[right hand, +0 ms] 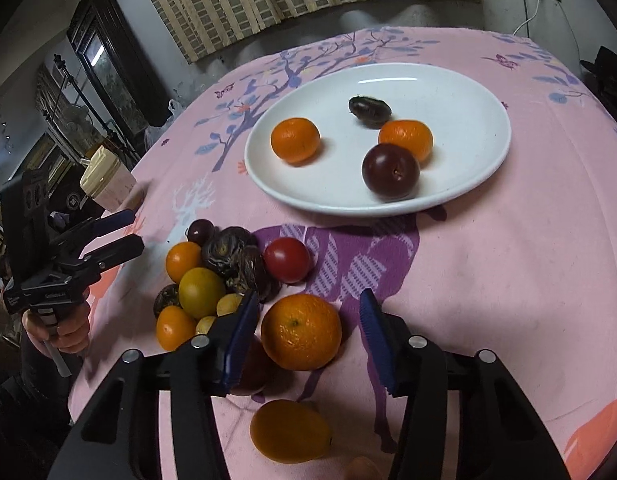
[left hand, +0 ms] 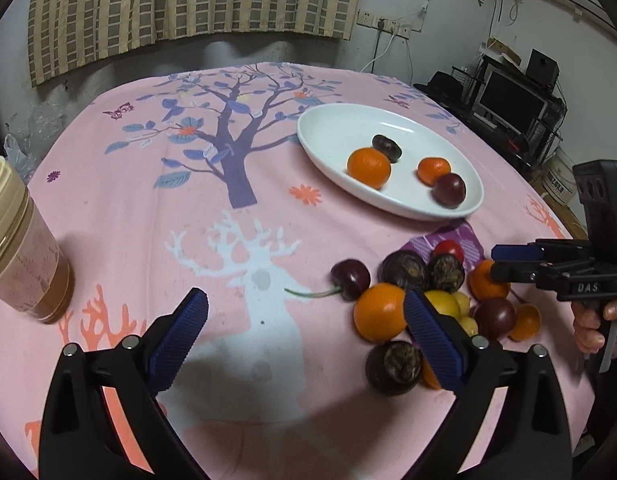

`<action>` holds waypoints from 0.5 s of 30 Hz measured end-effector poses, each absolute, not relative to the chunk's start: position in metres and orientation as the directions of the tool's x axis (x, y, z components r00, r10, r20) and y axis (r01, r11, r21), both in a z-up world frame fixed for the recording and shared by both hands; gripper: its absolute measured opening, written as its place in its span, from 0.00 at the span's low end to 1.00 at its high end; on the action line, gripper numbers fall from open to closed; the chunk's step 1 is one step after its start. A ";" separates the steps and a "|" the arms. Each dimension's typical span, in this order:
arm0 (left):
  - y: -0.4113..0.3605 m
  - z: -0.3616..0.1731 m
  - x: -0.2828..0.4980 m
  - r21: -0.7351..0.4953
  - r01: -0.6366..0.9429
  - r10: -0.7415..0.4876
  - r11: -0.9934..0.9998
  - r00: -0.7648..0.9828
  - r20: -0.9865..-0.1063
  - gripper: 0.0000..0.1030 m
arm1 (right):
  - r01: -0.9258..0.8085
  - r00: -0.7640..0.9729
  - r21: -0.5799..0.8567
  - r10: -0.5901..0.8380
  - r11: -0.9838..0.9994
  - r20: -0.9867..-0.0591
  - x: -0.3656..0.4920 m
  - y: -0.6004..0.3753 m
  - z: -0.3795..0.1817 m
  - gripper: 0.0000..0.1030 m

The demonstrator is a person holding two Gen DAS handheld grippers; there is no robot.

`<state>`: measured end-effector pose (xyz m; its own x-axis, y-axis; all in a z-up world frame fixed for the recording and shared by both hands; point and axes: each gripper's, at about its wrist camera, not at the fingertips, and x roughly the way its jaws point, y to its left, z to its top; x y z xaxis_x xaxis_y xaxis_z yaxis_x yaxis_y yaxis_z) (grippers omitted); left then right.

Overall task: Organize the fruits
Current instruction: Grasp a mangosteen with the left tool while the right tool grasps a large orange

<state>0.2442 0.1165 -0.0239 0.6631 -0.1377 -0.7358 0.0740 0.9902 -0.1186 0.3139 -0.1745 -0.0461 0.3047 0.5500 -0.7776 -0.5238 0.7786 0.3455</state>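
The right claw (right hand: 306, 334) stood released, its blue pads (right hand: 240, 338) spread to either side of a large orange (right hand: 301, 332) without touching it. The orange rested on the worktop (right hand: 508, 280), at the near edge of a loose heap of fruit (right hand: 212, 276). That heap held small oranges, yellow fruits, dark wrinkled fruits, a red tomato (right hand: 287, 260) and a cherry (right hand: 200, 231), most of them touching one another. A further orange-yellow fruit (right hand: 290, 431) lay apart, below the claw and nearer the camera.

The left claw (left hand: 304, 340) was likewise released and held nothing; its pads (left hand: 176, 340) were wide apart above bare cloth. Its right pad overlapped the same heap in the left wrist view, where a stemmed cherry (left hand: 350, 279) and an orange (left hand: 380, 312) lay just beside it; contact could not be determined.

A white oval plate (right hand: 460, 92) sat beyond the heap, well apart from both claws. It carried two oranges (right hand: 295, 139), a dark plum (right hand: 390, 171) touching the second orange, and a small dark fruit (right hand: 369, 107) near the centre.

A lidded jar (left hand: 24, 252) stood upright at the left side of the worktop, well apart from the fruit. The worktop was covered with a pink printed cloth.
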 end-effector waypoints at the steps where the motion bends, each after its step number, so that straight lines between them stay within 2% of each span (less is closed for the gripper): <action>1: 0.116 -0.024 0.242 -0.116 0.080 -0.140 0.990 0.662 -0.736 0.94 | -0.522 0.290 0.356 0.554 0.775 -0.780 0.315 -0.175 -0.048 0.50; 4: 0.115 -0.023 0.235 -0.111 0.106 -0.153 0.988 0.662 -0.733 0.94 | -0.520 0.248 0.381 0.562 0.764 -0.789 0.316 -0.173 -0.056 0.47; 5: 0.113 -0.023 0.234 -0.109 0.115 -0.158 0.987 0.663 -0.732 0.94 | -0.521 0.236 0.391 0.569 0.758 -0.788 0.315 -0.171 -0.057 0.43; 10: 0.099 -0.026 0.225 -0.086 0.208 -0.201 0.974 0.633 -0.748 0.92 | -0.506 0.253 0.401 0.576 0.764 -0.777 0.315 -0.175 -0.056 0.42; 11: 0.095 -0.028 0.223 -0.081 0.241 -0.218 0.967 0.621 -0.753 0.89 | -0.502 0.261 0.404 0.579 0.765 -0.772 0.316 -0.177 -0.054 0.42; 13: 0.084 -0.034 0.220 -0.066 0.306 -0.243 0.950 0.588 -0.772 0.68 | -0.497 0.277 0.404 0.582 0.768 -0.765 0.317 -0.180 -0.052 0.42; 15: 0.076 -0.040 0.217 -0.060 0.356 -0.263 0.933 0.556 -0.788 0.62 | -0.491 0.280 0.409 0.584 0.769 -0.762 0.318 -0.182 -0.051 0.42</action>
<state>0.2167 0.0762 -0.0396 0.5565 -0.2631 -0.7881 0.3557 0.9327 -0.0602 0.3176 -0.1825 -0.0512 0.2800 0.5838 -0.7621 -0.4910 0.7693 0.4088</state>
